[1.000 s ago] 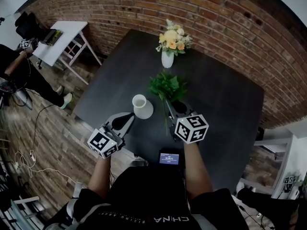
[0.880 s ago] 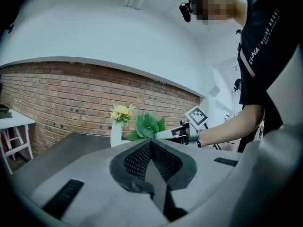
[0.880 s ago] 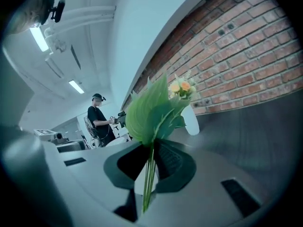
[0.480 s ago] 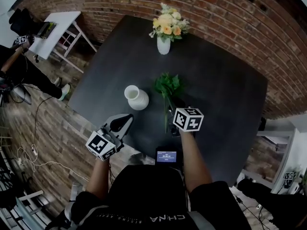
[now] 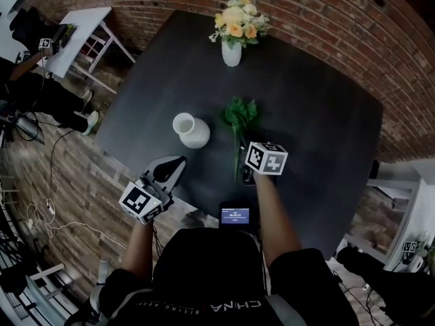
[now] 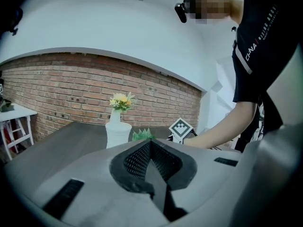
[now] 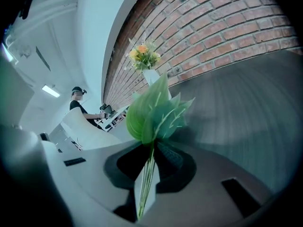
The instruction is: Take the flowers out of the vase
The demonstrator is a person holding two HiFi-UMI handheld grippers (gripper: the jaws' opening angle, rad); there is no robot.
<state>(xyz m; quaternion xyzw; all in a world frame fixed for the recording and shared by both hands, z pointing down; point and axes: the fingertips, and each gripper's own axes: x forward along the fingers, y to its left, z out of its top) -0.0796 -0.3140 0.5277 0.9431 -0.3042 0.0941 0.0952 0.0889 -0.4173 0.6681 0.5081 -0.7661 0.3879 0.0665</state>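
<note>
Your right gripper [image 7: 152, 150] is clenched on the thin stems of the green sprig [image 5: 239, 112]. The stems run back between its pads towards the camera, and the leaves fan out just past its tips. In the head view the sprig lies low over the dark table [image 5: 312, 114], pointing away from you. The pictures do not show whether the leaves touch the top. The sprig is clear of the white vase [image 5: 192, 129], which stands upright and empty to the left of this gripper, near the leaves but apart from them.

Your left gripper [image 6: 150, 144] is closed, its jaws pressed together with nothing between them. It hangs over the near edge of the table, well apart from your right gripper. The white vase stands ahead of its tips and a little to their left, without touching them. From this gripper's own view the green leaves peek out just to the right of the vase, with your right forearm further right.

Far ahead of both grippers, near the far edge of the table, a second vase [image 5: 231, 53] holds a yellow and cream bouquet [image 5: 238, 19]. The brick wall [image 5: 319, 12] rises behind it.

Behind your right gripper, at the table edge nearest you, sits a small device with a lit screen [image 5: 235, 216]. Far off to the left of your left gripper, a white side table [image 5: 85, 43] stands on the wooden floor.
</note>
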